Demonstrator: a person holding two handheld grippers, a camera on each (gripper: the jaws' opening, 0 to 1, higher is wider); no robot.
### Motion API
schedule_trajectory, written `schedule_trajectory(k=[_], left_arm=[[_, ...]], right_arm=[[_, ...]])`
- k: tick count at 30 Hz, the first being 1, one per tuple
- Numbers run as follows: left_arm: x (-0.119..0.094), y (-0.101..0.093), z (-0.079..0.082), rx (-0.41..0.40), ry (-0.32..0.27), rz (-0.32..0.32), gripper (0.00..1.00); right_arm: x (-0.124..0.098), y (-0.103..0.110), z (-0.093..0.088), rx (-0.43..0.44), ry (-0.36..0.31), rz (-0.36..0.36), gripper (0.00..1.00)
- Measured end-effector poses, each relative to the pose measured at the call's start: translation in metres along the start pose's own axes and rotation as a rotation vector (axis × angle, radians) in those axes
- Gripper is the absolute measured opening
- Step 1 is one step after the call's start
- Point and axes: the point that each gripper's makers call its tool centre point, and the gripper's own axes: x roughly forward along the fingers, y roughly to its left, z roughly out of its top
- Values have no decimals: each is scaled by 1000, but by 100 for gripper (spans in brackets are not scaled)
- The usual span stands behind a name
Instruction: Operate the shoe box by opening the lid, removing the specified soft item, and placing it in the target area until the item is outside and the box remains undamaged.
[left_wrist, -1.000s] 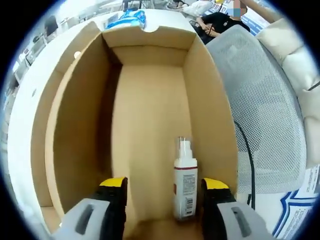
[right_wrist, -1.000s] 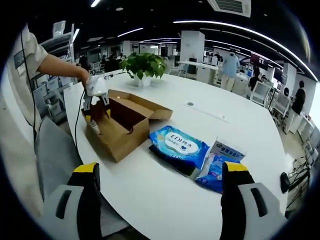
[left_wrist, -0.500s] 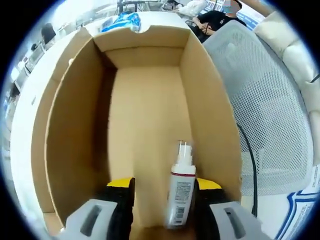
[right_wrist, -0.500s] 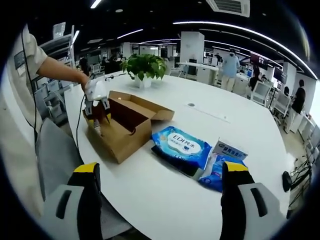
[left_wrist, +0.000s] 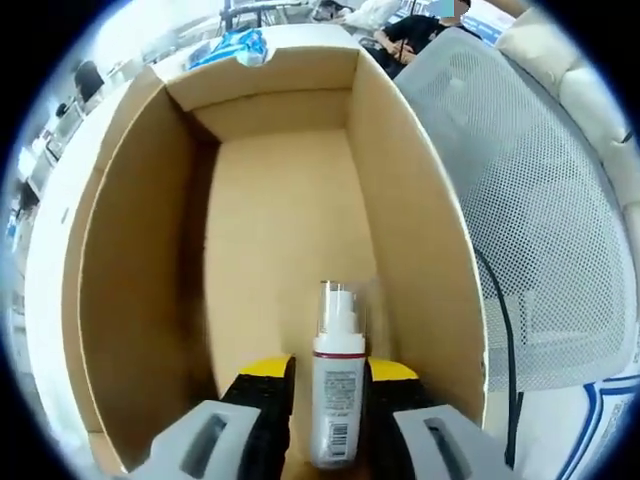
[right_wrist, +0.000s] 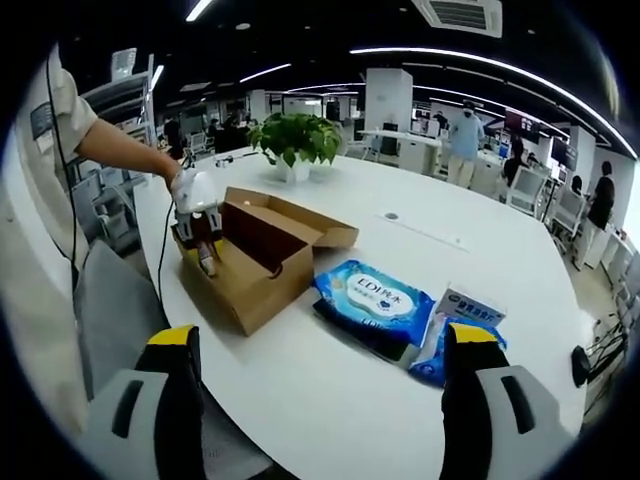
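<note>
An open cardboard shoe box (left_wrist: 270, 200) lies below me in the left gripper view, its lid folded back. My left gripper (left_wrist: 330, 385) is shut on a small white spray bottle (left_wrist: 336, 395) at the near end of the box, the bottle upright between the yellow-tipped jaws. In the right gripper view the same shoe box (right_wrist: 262, 255) sits on the white table (right_wrist: 400, 400) with the left gripper (right_wrist: 200, 240) and spray bottle over its near end. My right gripper (right_wrist: 318, 345) is open and holds nothing, well back from the box.
A blue wet-wipes pack (right_wrist: 373, 298) and a small blue-and-white packet (right_wrist: 460, 325) lie right of the box. A potted plant (right_wrist: 292, 140) stands behind it. A grey mesh chair (left_wrist: 530, 230) is beside the table. People are in the office behind.
The left gripper's jaws have come together on the spray bottle, which now stands centred between them. The right gripper has stayed open, its view shifting slightly.
</note>
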Motion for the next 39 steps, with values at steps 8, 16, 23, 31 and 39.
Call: schedule_trajectory(k=[8, 16, 23, 31, 39], left_arm=[[0, 3, 1, -15, -8, 31, 20], [-2, 7, 2, -69, -7, 69, 19], [-12, 11, 14, -137, -56, 91, 19], [-28, 17, 34, -202, -145, 124, 19], [-45, 19, 56, -230, -236, 144, 19]], right_arm=[[6, 9, 2, 20, -19, 15, 93], [11, 18, 3, 32, -33, 28, 92], [15, 26, 7, 45, -54, 40, 92], [22, 34, 13, 54, -76, 58, 90], [31, 39, 24, 51, -104, 63, 88]])
